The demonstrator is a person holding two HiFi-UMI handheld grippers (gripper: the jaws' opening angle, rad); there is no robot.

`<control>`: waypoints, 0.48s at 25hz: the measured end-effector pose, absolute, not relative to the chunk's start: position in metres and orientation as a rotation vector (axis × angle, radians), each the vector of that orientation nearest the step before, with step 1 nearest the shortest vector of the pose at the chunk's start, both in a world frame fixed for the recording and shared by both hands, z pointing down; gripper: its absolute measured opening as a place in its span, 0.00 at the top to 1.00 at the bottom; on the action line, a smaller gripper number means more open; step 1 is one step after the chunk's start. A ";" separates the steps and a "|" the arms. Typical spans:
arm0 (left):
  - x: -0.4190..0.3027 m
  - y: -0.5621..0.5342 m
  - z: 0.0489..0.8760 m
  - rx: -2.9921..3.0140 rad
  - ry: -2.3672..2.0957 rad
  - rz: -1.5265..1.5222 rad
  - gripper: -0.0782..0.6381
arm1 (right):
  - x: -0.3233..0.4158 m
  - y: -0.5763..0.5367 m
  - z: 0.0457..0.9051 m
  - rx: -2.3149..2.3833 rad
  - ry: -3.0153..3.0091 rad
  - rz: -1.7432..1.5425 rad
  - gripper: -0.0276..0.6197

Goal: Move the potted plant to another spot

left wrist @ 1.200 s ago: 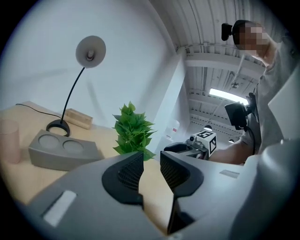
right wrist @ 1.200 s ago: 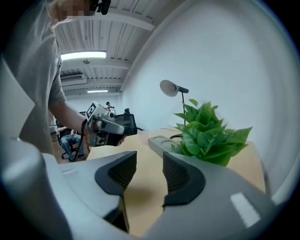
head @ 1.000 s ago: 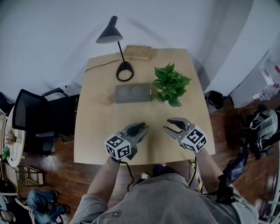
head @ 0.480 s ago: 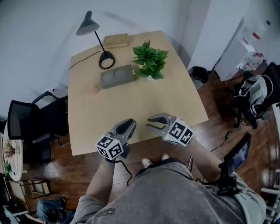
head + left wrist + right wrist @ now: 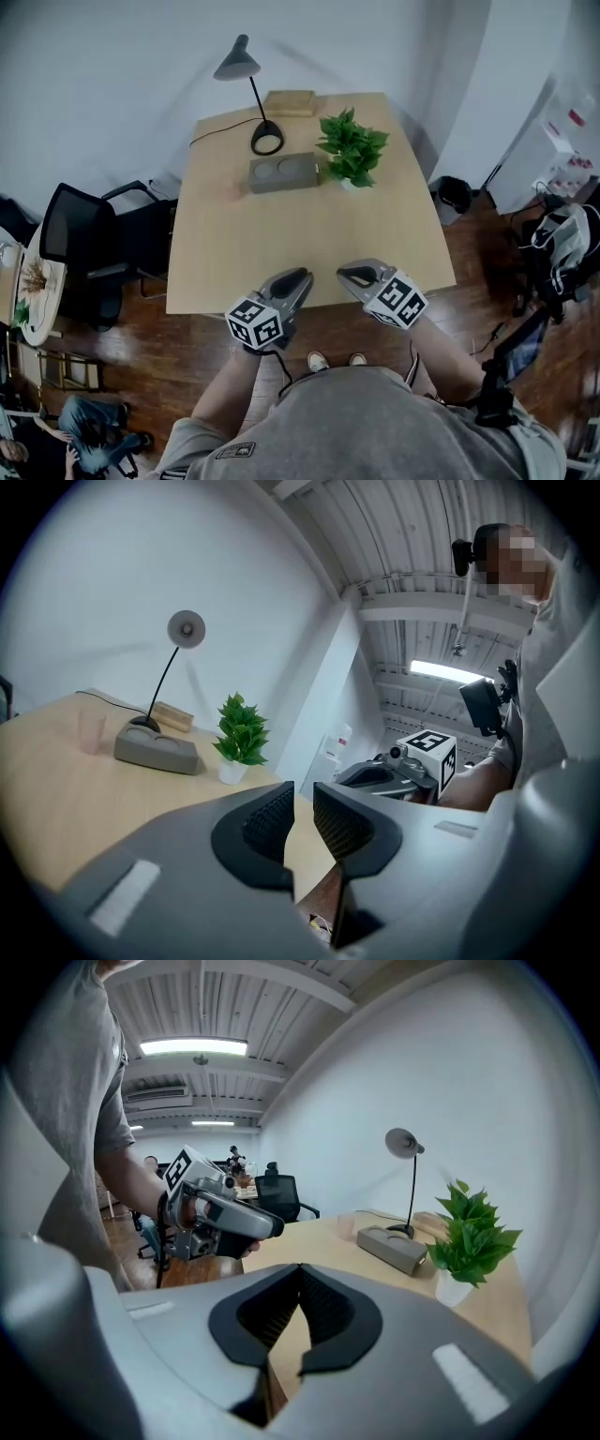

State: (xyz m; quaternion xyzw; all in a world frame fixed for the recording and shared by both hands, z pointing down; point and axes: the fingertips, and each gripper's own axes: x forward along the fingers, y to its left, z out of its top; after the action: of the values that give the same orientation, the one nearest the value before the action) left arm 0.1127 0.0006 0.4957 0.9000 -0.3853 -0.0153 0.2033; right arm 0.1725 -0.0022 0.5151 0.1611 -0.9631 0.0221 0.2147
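The potted plant (image 5: 352, 155), green leaves in a small white pot, stands at the far right of the wooden table (image 5: 281, 248). It also shows in the left gripper view (image 5: 240, 738) and the right gripper view (image 5: 469, 1227), far ahead of both. My left gripper (image 5: 296, 278) hovers at the table's near edge, its jaws a narrow gap apart (image 5: 300, 803) with nothing between them. Beside it, my right gripper (image 5: 353, 274) is shut and empty, its tips touching (image 5: 300, 1274). Each gripper sees the other: the right one (image 5: 398, 775) and the left one (image 5: 225, 1218).
A black desk lamp (image 5: 248, 89), a grey block with two round hollows (image 5: 283, 172) and a wooden box (image 5: 289, 101) stand at the table's far end, left of the plant. A pale pink cup (image 5: 233, 192) sits near the block. A black chair (image 5: 80, 248) stands left of the table.
Both grippers have drawn back from over the table to its near edge. The right jaws have closed from open to shut, and the left jaws have narrowed a little.
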 end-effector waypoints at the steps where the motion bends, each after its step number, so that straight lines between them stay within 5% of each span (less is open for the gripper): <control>1: 0.113 0.002 0.496 2.510 -1.085 -0.039 0.82 | 0.174 -0.003 0.516 0.459 -2.670 0.066 0.95; 12: 0.104 0.015 0.494 2.468 -1.192 -0.048 0.82 | 0.186 -0.009 0.526 0.617 -2.653 0.189 0.95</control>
State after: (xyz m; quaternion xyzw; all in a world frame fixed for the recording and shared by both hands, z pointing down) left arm 0.1036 0.0152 0.4942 0.8823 -0.4262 -0.0173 0.1988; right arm 0.1860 -0.0088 0.5261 0.2213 -0.9512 0.0677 0.2043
